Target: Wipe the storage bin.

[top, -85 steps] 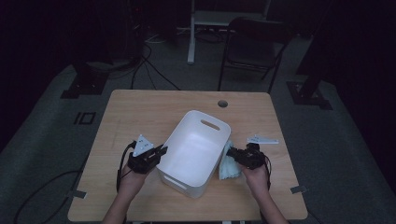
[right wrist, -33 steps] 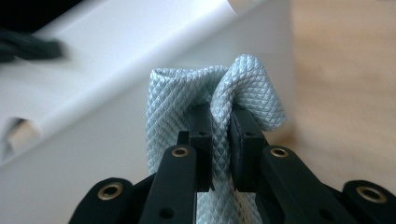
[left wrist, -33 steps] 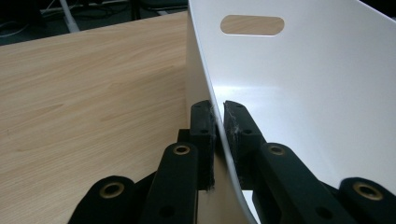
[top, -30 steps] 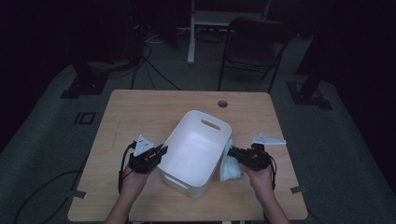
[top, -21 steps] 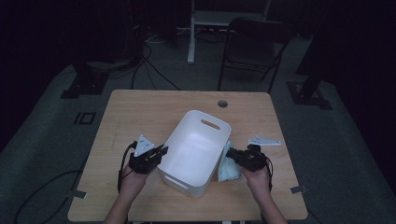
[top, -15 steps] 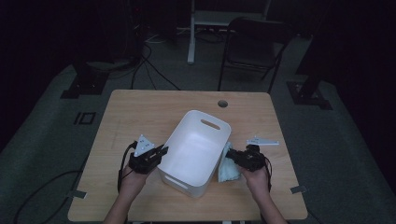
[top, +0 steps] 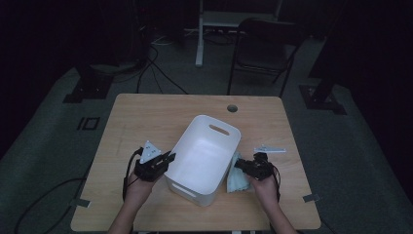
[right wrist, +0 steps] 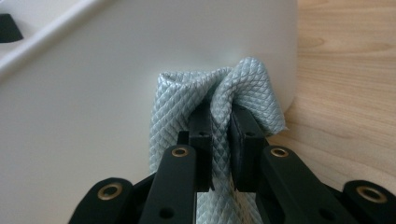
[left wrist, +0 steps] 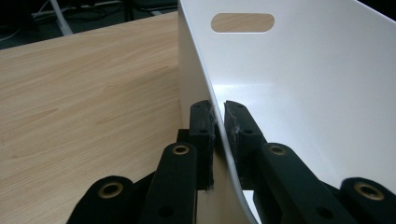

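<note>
One white plastic bin (top: pixel 204 156), one pale-blue quilted cloth (top: pixel 237 179), two black tongs, one folding chair (top: pixel 263 46), one tabletop (top: pixel 146 117)

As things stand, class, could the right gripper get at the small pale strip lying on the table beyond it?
Probably yes: the strip lies on bare table just beyond the right gripper, though that gripper is shut on the cloth.

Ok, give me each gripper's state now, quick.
Left gripper: shut on the white bin wall.
Right gripper: shut on the pale blue cloth.

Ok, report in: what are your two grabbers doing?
Left gripper clamped on white bin wall. Right gripper pinching pale blue cloth against bin's outside. Nothing in the way.
</note>
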{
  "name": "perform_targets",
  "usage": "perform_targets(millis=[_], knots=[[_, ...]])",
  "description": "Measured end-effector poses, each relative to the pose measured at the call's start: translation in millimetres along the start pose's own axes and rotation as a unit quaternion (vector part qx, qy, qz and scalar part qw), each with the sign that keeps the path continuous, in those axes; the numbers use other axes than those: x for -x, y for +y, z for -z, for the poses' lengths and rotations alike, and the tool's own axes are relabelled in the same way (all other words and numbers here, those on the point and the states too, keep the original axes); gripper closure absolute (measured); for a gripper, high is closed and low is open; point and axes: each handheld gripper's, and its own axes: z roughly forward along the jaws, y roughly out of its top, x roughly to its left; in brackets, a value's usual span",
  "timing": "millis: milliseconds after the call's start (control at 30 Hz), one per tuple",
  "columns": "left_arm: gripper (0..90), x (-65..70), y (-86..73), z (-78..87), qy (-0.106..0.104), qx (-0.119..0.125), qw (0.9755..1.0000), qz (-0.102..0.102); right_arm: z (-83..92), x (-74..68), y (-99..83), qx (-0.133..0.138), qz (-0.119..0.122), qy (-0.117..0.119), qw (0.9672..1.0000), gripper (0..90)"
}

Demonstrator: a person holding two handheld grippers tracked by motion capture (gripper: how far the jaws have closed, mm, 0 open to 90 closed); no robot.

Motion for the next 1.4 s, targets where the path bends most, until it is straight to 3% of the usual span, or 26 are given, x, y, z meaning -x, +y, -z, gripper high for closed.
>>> perform_targets(millis=[633,900,1067,1200,1400], knots=[[81.9,2.1,0.9,-0.8,0.002,-0.003,1.0000,-0.001,-26.2,18.4,-15.2,-0.047,-0.020,-0.013,0.9986,81.2],[81.8,2.7,0.4,-0.8,0.008,-0.001,0.9999,0.009,-28.9,21.0,-16.4,-0.052,-0.023,-0.013,0.9983,81.3],[81.8,3.0,0.3,-0.7,0.010,-0.001,0.9999,0.010,-17.4,13.6,-10.2,-0.039,-0.014,-0.001,0.9991,81.3],[81.8,3.9,1.0,-0.6,0.015,-0.005,0.9999,0.004,6.1,-1.2,0.1,-0.004,-0.020,0.041,0.9990,81.2],[81.9,3.4,1.1,-0.7,0.012,-0.005,0.9999,0.005,31.6,-24.0,14.8,0.039,0.003,0.070,0.9968,81.2]])
